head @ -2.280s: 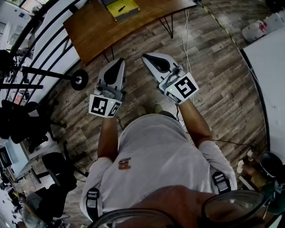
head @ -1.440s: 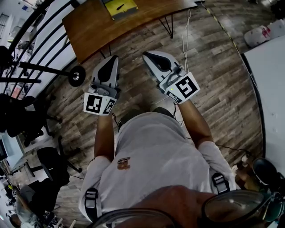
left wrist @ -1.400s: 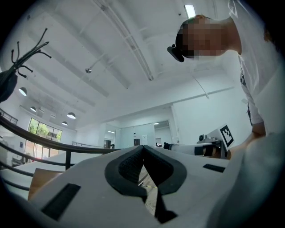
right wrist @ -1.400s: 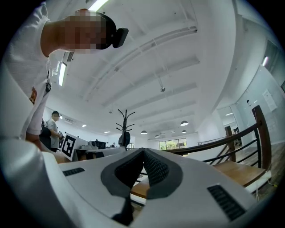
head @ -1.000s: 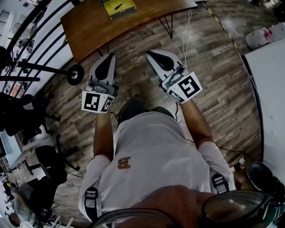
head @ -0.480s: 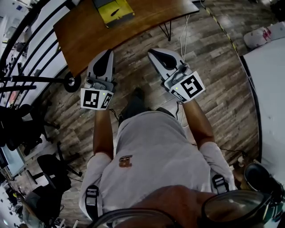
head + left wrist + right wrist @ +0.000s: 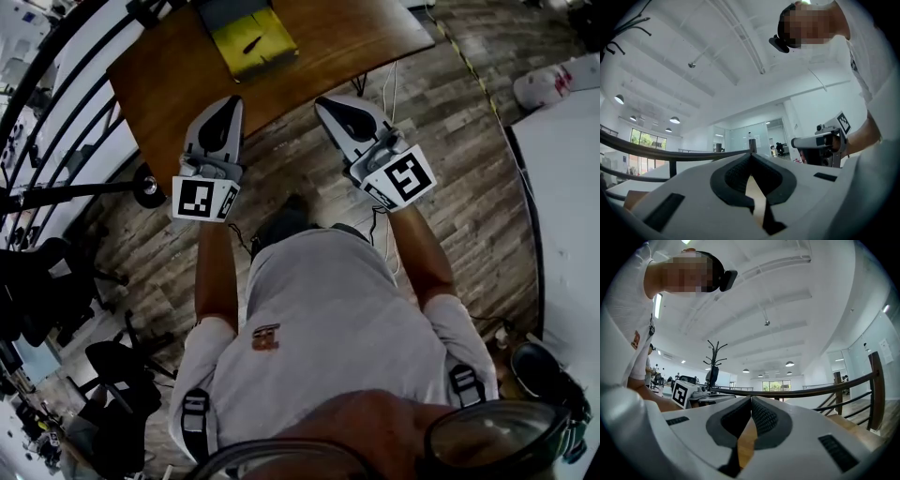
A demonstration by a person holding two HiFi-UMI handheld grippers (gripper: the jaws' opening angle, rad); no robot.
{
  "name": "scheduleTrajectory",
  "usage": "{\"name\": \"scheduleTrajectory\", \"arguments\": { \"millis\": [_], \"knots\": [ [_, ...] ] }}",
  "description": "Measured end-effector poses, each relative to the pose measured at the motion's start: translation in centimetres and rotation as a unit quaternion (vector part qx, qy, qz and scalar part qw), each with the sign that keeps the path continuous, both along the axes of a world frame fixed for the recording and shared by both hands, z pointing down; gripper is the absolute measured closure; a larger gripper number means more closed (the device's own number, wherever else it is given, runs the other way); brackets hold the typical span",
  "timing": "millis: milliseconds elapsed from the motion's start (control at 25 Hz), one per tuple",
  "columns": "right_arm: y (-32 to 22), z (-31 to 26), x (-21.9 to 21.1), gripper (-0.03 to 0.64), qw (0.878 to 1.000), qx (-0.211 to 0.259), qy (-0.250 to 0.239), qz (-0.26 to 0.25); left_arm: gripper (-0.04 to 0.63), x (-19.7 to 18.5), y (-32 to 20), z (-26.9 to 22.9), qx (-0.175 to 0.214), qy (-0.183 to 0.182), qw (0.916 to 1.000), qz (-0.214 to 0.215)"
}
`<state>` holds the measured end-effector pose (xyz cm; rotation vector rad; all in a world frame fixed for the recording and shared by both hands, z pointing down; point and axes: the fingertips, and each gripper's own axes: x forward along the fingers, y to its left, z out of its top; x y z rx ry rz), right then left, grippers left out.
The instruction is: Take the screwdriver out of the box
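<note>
A yellow box (image 7: 251,36) lies open on the brown wooden table (image 7: 347,33) at the top of the head view. A dark screwdriver (image 7: 253,43) rests inside it. My left gripper (image 7: 228,101) is held level over the table's near edge, below and left of the box, jaws shut and empty. My right gripper (image 7: 325,101) is level beside it, below and right of the box, also shut with nothing in it. In the left gripper view the left gripper (image 7: 751,154) has its pads meeting. The right gripper (image 7: 751,399) shows the same in its own view.
A black railing (image 7: 56,56) runs along the left, with a black wheel on a rod (image 7: 148,186) beneath it. Office chairs (image 7: 37,281) stand at the lower left. A white table (image 7: 572,187) edges the right. Cables (image 7: 389,84) hang by the table's thin leg.
The table and the yellow box have drawn nearer and lower in the head view as the person walks up. Both grippers, earlier over the floor, now reach the table's edge, still shut.
</note>
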<state>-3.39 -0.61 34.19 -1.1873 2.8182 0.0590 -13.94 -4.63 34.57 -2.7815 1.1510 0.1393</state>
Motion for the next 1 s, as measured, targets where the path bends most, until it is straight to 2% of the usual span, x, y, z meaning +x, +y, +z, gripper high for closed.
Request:
{"name": "scheduleTrajectory", "arguments": {
  "millis": [280,520,760,1000],
  "knots": [
    [-8.2,0.0,-2.6,0.584,1.000,-0.006,0.028,0.008,0.575,-2.0,-9.5,2.5,-0.017,-0.025,0.9995,0.012],
    [-13.3,1.0,-4.0,0.584,0.999,-0.020,0.042,0.021,0.575,-1.8,-16.9,6.0,-0.047,-0.070,0.9959,0.035],
    [-15.7,2.2,-4.1,0.584,0.998,-0.032,0.050,0.029,0.575,0.0,-21.9,10.9,-0.099,-0.133,0.9845,0.055],
    [-17.0,3.0,-4.1,0.584,0.997,-0.042,0.053,0.024,0.574,1.2,-25.6,15.3,-0.145,-0.211,0.9647,0.060]
  ]
}}
